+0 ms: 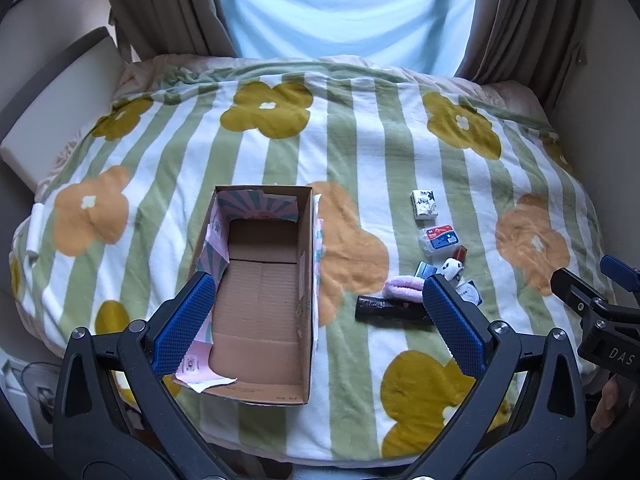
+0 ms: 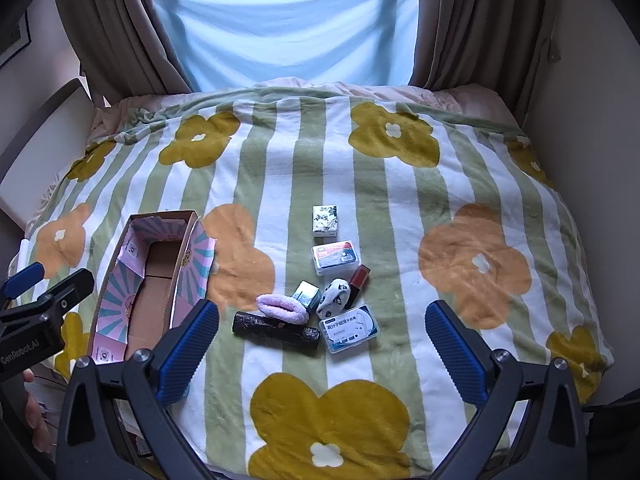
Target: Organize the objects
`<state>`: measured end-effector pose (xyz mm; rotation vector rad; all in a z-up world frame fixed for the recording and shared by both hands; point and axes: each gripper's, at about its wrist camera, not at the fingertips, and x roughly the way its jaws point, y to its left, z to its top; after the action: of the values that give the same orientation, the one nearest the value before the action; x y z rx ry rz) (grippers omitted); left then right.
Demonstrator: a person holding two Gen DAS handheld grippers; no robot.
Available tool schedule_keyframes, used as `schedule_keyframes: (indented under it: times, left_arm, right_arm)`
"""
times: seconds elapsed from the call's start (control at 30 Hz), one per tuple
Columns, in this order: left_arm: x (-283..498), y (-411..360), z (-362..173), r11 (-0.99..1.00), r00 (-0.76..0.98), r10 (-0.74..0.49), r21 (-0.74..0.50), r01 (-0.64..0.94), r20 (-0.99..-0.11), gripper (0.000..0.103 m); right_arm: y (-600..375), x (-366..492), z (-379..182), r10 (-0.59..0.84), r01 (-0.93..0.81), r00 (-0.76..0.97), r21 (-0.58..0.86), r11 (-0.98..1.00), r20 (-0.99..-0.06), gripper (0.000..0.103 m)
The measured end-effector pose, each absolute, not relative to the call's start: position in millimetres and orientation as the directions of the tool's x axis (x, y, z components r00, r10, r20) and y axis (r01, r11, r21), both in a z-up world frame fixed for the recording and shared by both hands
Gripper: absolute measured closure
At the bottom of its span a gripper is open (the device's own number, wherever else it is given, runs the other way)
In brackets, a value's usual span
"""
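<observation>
On the bed (image 2: 400,208), an empty box (image 2: 154,280) sits near the left edge; small things cluster mid-bed to its right. Largest is a dark roll (image 2: 276,331), then a pink pouch (image 2: 282,309), a blue case (image 2: 349,328), a tissue pack (image 2: 325,220). The left gripper (image 1: 318,320) hovers over the box, the right gripper (image 2: 322,344) above the cluster, both wide open, holding nothing. The items touch, so a grab may snag two, and the soft blanket could tip the box.

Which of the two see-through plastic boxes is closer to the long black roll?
The clear box with the blue label, lying right beside the black roll. The other, red-labelled box sits farther back, next to the tissue pack.
</observation>
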<state>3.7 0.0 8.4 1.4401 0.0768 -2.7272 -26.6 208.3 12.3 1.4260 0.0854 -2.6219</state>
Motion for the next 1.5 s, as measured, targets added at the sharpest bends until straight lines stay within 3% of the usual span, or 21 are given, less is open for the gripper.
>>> schedule_keyframes:
  times: [1.5]
  left_arm:
    - [7.4, -2.3, 9.0, -0.997, -0.563, -0.008, -0.038, 0.070, -0.826, 0.000]
  right_arm:
    - [211.0, -15.0, 23.6, -0.093, 0.141, -0.563, 0.016, -0.990, -0.821, 0.001]
